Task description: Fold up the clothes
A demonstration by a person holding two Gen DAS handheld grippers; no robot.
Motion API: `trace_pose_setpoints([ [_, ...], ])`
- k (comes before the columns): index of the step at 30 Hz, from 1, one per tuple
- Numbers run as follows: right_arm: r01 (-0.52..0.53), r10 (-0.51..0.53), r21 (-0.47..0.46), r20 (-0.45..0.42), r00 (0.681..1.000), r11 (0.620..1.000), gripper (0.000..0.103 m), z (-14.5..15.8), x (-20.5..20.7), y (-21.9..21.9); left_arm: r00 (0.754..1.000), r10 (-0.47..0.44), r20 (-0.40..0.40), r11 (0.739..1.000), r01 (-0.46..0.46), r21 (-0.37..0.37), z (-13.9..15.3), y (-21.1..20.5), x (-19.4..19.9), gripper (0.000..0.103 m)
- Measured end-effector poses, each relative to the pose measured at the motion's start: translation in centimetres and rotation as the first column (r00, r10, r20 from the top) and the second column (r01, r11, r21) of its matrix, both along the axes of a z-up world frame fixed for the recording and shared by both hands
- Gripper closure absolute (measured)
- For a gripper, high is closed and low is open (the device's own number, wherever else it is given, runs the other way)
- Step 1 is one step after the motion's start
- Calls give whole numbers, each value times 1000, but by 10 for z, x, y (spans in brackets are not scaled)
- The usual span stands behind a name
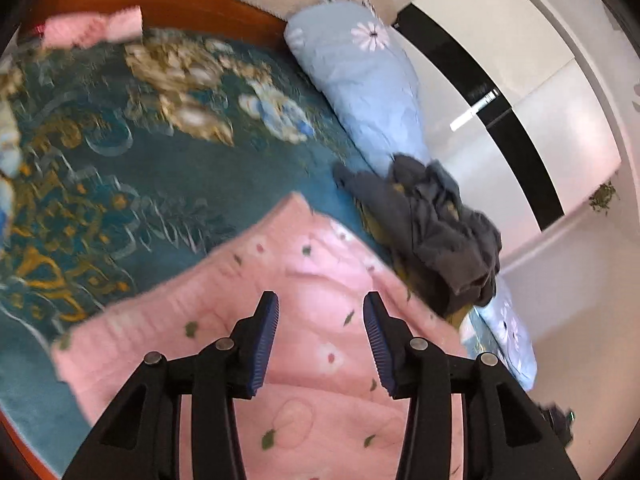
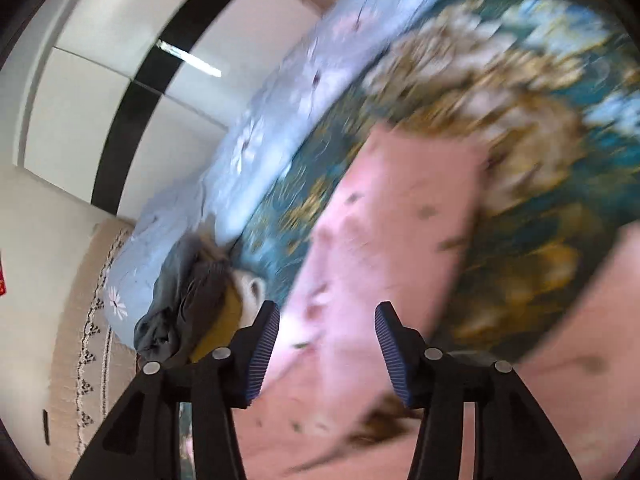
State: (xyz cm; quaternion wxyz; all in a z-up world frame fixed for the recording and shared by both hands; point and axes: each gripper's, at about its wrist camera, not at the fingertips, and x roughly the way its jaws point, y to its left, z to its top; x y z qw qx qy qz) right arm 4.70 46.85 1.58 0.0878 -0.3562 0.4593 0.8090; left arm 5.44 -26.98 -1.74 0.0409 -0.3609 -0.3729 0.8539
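Both tongs stand apart, nothing between the pads: left tongs (image 1: 320, 312) and right tongs (image 2: 326, 320) hang above the pink garment (image 1: 288, 280), which lies flat on the teal bedspread (image 1: 120, 168). Just beside it sits a crumpled grey heap (image 1: 440, 224) against a blue pillow (image 1: 360, 80). Another pink piece (image 1: 92, 28) lies at the far edge, well apart.

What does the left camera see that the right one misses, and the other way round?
Only the left wrist view: a folded pink item at the bed's far edge, and the left gripper, open above the pink garment.
Only the right wrist view: a patterned beige hanging and the right gripper, also open.
Both: the pink garment, teal floral bedspread, blue pillow, grey clothes pile, and white wardrobe.
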Motion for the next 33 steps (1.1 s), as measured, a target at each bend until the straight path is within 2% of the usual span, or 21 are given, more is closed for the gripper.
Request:
trace_pose_setpoints([
  [3,13,-16,53,60,998,999,47,-7,-46,-15,997,6,76,998,-11,64,-22,-12,-5,58],
  [5,22,-30,81,97,995,996,45,-14,-74,-20,997,16,78,994,-24,108,-24,-19,-4,58],
  [10,17,-43,115,229,973,993,46,-44,-124,-32,999,9,47,997,-13,82,-12,-18,-6,58],
  [12,8,-63,174,312,948,985,58,-56,-134,-38,999,-16,37,997,13,81,-7,-11,-8,56],
  [13,2,-68,190,339,938,982,77,-60,-136,-39,999,-24,38,996,21,81,-5,-7,-11,54],
  [15,-14,-56,191,356,933,982,90,-64,-136,-38,998,-29,58,996,24,89,-1,-1,-18,53],
  [16,-23,-41,183,334,942,983,96,-60,-133,-36,997,-34,74,995,27,101,1,3,-24,53],
  [19,-55,15,168,229,973,984,96,-39,-121,-31,992,-69,108,985,51,167,12,15,-50,52],
  [21,-75,51,165,146,988,983,96,-22,-106,-28,990,-87,111,972,60,228,18,25,-74,52],
  [24,-101,95,151,48,994,983,96,-3,-84,-26,982,-117,145,941,63,332,11,46,-119,51],
  [25,-108,104,143,34,994,984,96,0,-78,-25,976,-122,181,939,55,339,5,54,-132,51],
  [29,-146,148,126,-1,989,981,96,8,-58,-26,927,-115,356,958,9,287,-27,81,-181,51],
  [31,-167,170,126,-9,985,978,96,10,-51,-28,911,-135,390,941,-6,340,-40,89,-195,51],
  [33,-180,184,126,-13,983,976,96,10,-45,-31,898,-121,423,941,-31,336,-47,96,-206,51],
])
